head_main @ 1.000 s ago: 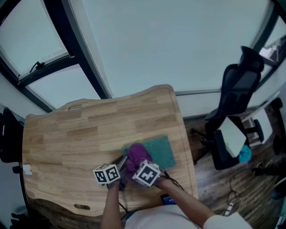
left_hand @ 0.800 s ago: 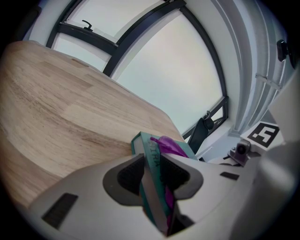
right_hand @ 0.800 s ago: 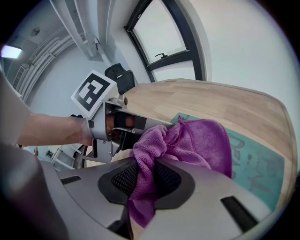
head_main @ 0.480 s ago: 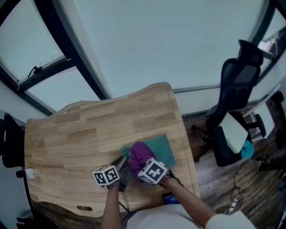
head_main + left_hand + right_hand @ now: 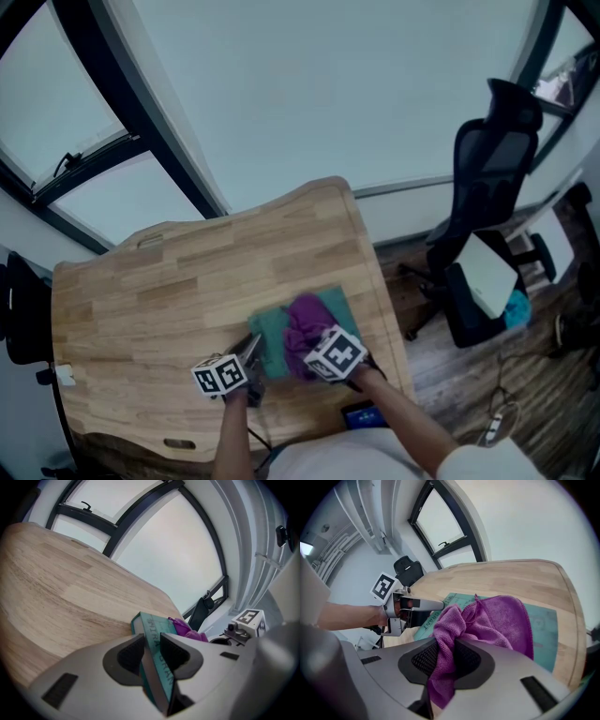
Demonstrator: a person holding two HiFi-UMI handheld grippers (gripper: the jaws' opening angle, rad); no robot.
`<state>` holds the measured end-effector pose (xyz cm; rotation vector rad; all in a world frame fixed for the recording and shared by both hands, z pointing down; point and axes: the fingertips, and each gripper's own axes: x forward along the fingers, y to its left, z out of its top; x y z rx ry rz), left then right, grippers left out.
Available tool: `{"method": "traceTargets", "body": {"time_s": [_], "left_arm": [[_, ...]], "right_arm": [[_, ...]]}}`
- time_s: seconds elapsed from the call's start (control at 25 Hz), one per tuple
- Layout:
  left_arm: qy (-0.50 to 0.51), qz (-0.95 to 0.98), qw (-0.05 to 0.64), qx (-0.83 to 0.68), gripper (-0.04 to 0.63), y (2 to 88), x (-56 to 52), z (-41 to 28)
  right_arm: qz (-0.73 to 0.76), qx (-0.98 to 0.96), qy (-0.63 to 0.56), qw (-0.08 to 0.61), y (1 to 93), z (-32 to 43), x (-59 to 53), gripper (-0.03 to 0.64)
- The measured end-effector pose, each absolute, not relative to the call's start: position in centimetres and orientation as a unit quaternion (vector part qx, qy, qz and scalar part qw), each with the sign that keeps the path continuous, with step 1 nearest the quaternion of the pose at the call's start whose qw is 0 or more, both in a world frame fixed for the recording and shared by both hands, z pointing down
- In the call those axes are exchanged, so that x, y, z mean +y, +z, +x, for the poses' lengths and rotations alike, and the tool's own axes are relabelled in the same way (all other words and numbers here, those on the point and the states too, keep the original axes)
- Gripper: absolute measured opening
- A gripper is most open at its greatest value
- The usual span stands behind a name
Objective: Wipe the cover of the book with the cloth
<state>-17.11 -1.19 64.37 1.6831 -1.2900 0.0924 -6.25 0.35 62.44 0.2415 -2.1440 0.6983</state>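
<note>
Your right gripper (image 5: 309, 349) has carried the purple cloth (image 5: 302, 321) rightward across the teal book (image 5: 270, 336) over the last second. Back then the cloth lay over the left half of the cover with bare teal to its right. Now it sits toward the right side, with a bare strip of cover on its left and only a small corner of teal past it at the far right. That gripper is clenched on the cloth: its view shows a fold bunched tight between the two pads, the rest spread on the cover ahead. Your left gripper (image 5: 251, 347) has not shifted. It holds the same spot at the book's near left edge, and its own view shows the jaws pressed against both sides of the spine. The book lies on the wooden table (image 5: 159, 281) close to the right front corner, as before. From the head view, the marker cube on your right gripper covers its jaws and the near right part of the book, and the cloth hides much of the cover. The lettering on the spine is partly behind the left jaws and cannot be read whole. Both your forearms are cut off by the bottom edge.
</note>
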Motion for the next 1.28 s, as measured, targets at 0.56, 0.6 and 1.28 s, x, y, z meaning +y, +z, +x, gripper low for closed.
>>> {"method": "traceTargets", "body": {"time_s": [0.56, 0.6, 1.28], "left_arm": [[0.039, 0.695, 0.485, -0.529, 0.11, 64.3, -1.4, -17.1], [0.04, 0.694, 0.487, -0.529, 0.11, 64.4, -1.3, -17.1], [0.04, 0.692, 0.49, -0.529, 0.11, 64.6, -1.2, -17.2]], "right_arm": [[0.108, -0.855, 0.281, 0.423, 62.6, -5.9, 0.1, 0.077], [0.109, -0.853, 0.283, 0.424, 62.6, -5.7, 0.1, 0.077], [0.125, -0.852, 0.301, 0.41, 62.6, -4.4, -0.8, 0.077]]}}
